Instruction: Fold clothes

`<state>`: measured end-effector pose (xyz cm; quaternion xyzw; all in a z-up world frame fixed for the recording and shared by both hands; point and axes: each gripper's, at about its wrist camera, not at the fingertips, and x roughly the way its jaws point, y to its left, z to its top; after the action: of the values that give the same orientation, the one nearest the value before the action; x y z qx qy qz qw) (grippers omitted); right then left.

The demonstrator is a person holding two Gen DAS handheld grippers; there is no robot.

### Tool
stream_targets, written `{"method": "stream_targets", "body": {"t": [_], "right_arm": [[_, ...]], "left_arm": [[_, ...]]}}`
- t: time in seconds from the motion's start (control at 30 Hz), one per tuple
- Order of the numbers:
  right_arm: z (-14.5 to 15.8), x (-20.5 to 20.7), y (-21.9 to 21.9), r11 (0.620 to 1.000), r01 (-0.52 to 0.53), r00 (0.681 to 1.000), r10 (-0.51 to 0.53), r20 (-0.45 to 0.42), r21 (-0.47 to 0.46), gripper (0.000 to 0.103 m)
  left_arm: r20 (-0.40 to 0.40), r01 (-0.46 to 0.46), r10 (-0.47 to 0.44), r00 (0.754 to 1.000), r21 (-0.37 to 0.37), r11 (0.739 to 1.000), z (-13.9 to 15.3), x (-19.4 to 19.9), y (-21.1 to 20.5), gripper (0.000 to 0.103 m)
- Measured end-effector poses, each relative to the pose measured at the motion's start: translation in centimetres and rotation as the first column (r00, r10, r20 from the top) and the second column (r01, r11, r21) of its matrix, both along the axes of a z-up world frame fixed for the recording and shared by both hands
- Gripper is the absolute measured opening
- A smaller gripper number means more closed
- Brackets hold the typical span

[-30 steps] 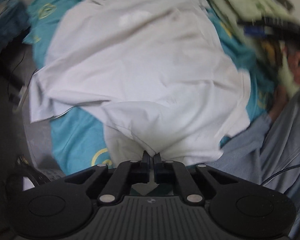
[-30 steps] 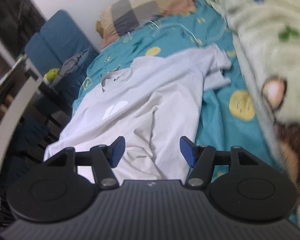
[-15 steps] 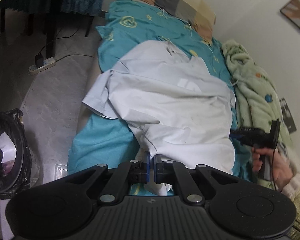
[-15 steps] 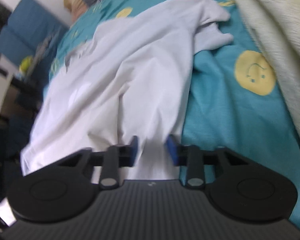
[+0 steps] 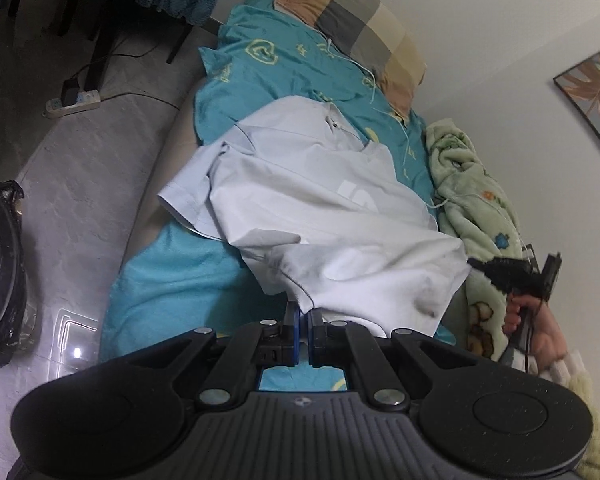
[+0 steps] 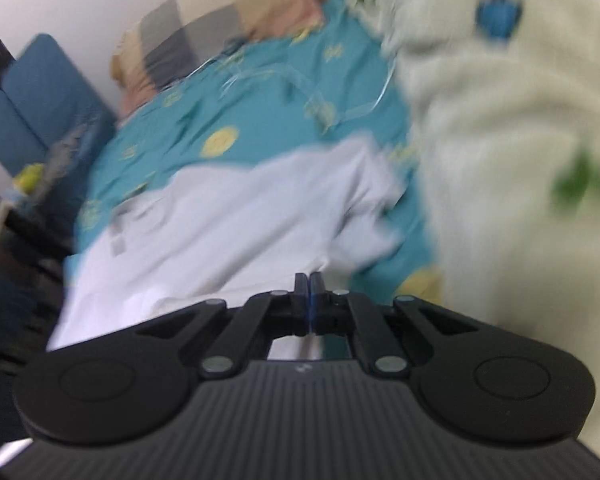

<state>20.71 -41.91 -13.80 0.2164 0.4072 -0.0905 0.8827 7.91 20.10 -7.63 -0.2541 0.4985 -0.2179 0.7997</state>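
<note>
Shirt [image 5: 324, 216], white and short-sleeved, is lying crumpled along the middle of a bed with a teal sheet [image 5: 172, 280]. Its collar is pointing toward a checked pillow [image 5: 364, 28] at the far end, and one sleeve is hanging over the sheet's left edge toward the grey floor [image 5: 80, 168].

I am holding the left gripper [image 5: 303, 316] with its jaws closed, pinching the shirt's near hem so the fabric is bunching up just above the fingertips. I am holding the right gripper [image 6: 309, 280] with its jaws pressed together too; white cloth is sitting right at its tips, but that view is blurred, so I cannot tell for certain whether fabric is caught between them.

In the left wrist view, my hand [image 5: 534, 320] is gripping the right gripper's handle at the shirt's right corner, beside a pale green fleece blanket [image 5: 472, 184] that is running along the wall side of the bed. In the right wrist view the blanket is filling the right half of the frame, just beside the shirt. A black bin [image 5: 0, 280] is standing on the floor at the far left, well apart from the bed.
</note>
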Motion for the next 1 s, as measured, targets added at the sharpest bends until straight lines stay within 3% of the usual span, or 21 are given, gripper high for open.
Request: {"method": "stream_targets", "body": {"t": [0.13, 0.3, 0.37, 0.43, 0.5, 0.57, 0.7, 0.73, 0.77, 0.87, 0.9, 0.93, 0.97, 1.0], "right_arm": [[-2.0, 1.8, -2.5, 0.998, -0.058, 0.998, 0.058, -0.005, -0.015, 0.004], [-3.5, -0.9, -0.2, 0.933, -0.247, 0.969, 0.234, -0.079, -0.263, 0.008], [-2.7, -3.1, 0.0, 0.913, -0.287, 0.958, 0.273, -0.088, -0.291, 0.018], [-1.2, -5.6, 0.7, 0.891, -0.348, 0.937, 0.340, -0.078, -0.290, 0.059], [-0.1, -7.6, 2.2, 0.853, -0.443, 0.895, 0.437, -0.085, -0.275, 0.070], [-0.1, -8.5, 5.2, 0.764, -0.611, 0.792, 0.594, -0.144, -0.209, 0.068], [-2.6, -9.6, 12.9, 0.520, -0.847, 0.529, 0.799, -0.286, -0.114, 0.068], [-3.6, -9.5, 14.7, 0.473, -0.875, 0.479, 0.819, -0.316, -0.103, 0.067], [-4.6, -9.4, 16.1, 0.441, -0.891, 0.449, 0.823, -0.349, -0.107, 0.067], [-7.3, -8.2, 18.7, 0.402, -0.902, 0.428, 0.785, -0.447, -0.158, 0.063], [-7.7, -7.8, 18.7, 0.403, -0.898, 0.436, 0.773, -0.461, -0.175, 0.047], [-8.0, -7.5, 18.5, 0.411, -0.893, 0.447, 0.759, -0.472, -0.185, 0.024], [-7.8, -7.2, 18.0, 0.439, -0.882, 0.465, 0.748, -0.474, -0.172, 0.011], [-7.4, -7.1, 17.2, 0.464, -0.872, 0.478, 0.740, -0.472, -0.156, 0.004]], "left_arm": [[0.009, 0.035, -0.035, 0.999, 0.052, 0.998, -0.7, 0.5, -1.5, 0.004], [-0.012, 0.024, -0.022, 1.000, 0.105, 0.994, -2.9, 2.4, -1.8, 0.004], [-0.023, 0.009, -0.007, 1.000, 0.105, 0.994, -3.8, 3.3, -1.4, 0.004], [-0.037, -0.009, 0.013, 0.999, 0.100, 0.995, -4.5, 4.2, -1.0, 0.004], [-0.045, -0.024, 0.028, 0.999, 0.086, 0.996, -4.9, 4.9, -0.7, 0.005], [-0.045, -0.038, 0.041, 0.998, 0.074, 0.997, -5.0, 5.3, -0.4, 0.005], [-0.049, -0.062, 0.064, 0.997, 0.048, 0.997, -5.1, 6.0, 0.0, 0.005], [-0.051, -0.061, 0.064, 0.997, 0.046, 0.997, -5.1, 6.0, 0.1, 0.005], [-0.051, -0.058, 0.061, 0.997, 0.047, 0.997, -5.1, 5.9, 0.1, 0.005], [-0.052, -0.043, 0.045, 0.998, 0.050, 0.998, -4.9, 5.8, 0.1, 0.005], [-0.052, -0.037, 0.039, 0.998, 0.050, 0.998, -4.8, 5.7, 0.1, 0.005], [-0.046, -0.027, 0.029, 0.998, 0.048, 0.998, -4.4, 5.5, 0.1, 0.005], [-0.040, -0.018, 0.020, 0.999, 0.047, 0.999, -4.0, 5.4, 0.2, 0.005], [-0.033, -0.008, 0.010, 0.999, 0.046, 0.999, -3.6, 5.2, 0.3, 0.005]]}}
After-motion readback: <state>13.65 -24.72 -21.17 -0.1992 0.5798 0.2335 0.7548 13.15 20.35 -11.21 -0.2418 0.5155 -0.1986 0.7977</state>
